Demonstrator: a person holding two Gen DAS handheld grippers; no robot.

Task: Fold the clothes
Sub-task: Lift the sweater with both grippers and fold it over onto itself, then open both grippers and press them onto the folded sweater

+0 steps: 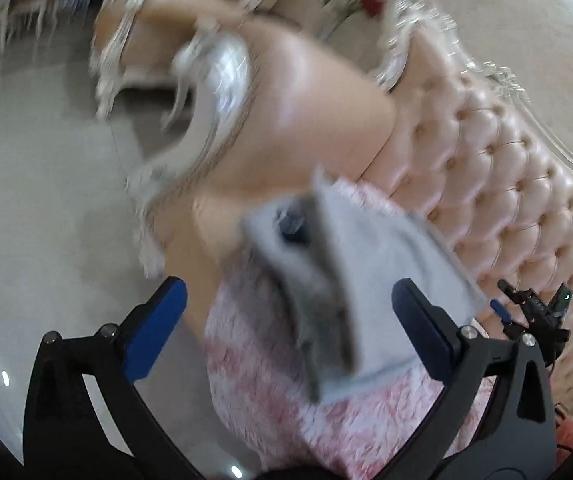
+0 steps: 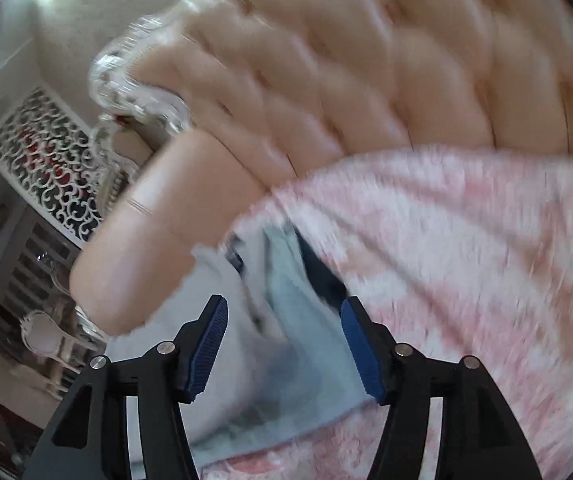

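A folded light grey-blue garment lies on a fluffy pink-and-white blanket spread over a peach sofa seat. My left gripper hangs above the garment's near edge, open wide, with nothing held between its blue pads. In the right wrist view the same garment lies just beyond my right gripper, which is also open with nothing pinched. The blanket fills the right side there. The right gripper's black frame shows at the garment's right end. Both views are motion-blurred.
The tufted peach sofa back rises behind the blanket, and a bare seat cushion lies further along. Pale floor lies to the left. A white lattice screen and a white chair stand beyond the sofa arm.
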